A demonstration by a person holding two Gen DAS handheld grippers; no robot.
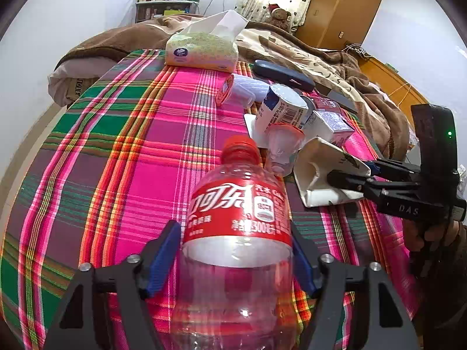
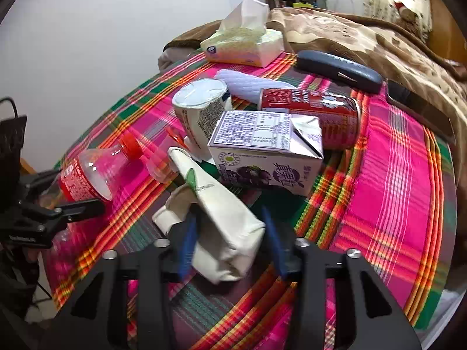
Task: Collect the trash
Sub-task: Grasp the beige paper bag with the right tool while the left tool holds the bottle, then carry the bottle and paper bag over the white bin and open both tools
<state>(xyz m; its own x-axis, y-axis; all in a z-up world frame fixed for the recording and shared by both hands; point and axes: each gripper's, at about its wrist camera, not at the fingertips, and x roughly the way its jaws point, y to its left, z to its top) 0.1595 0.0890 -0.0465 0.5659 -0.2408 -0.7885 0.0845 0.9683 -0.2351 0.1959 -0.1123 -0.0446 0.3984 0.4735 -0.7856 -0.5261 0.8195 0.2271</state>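
Red-labelled bottle [image 1: 238, 218] clamped in left gripper [image 1: 236, 258]; right gripper [image 2: 230, 242] straddles crushed carton [image 2: 217, 218] (grip unclear), trash pile [image 2: 262, 134] at twelve o'clock.

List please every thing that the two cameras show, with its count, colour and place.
cola bottle: 1, clear with red label and cap, between the left gripper's fingers
crumpled carton: 1, white, between the right gripper's fingers
juice box: 1, white and purple, middle of the cloth
can: 1, red, lying behind the juice box
paper cup: 1, white, tipped over
tissue pack: 1, pale yellow-green, far end
glasses case: 1, dark blue, far right
plaid cloth: 1, pink, green and orange, under everything
left gripper: 1, black with blue pads
right gripper: 1, black with blue pads
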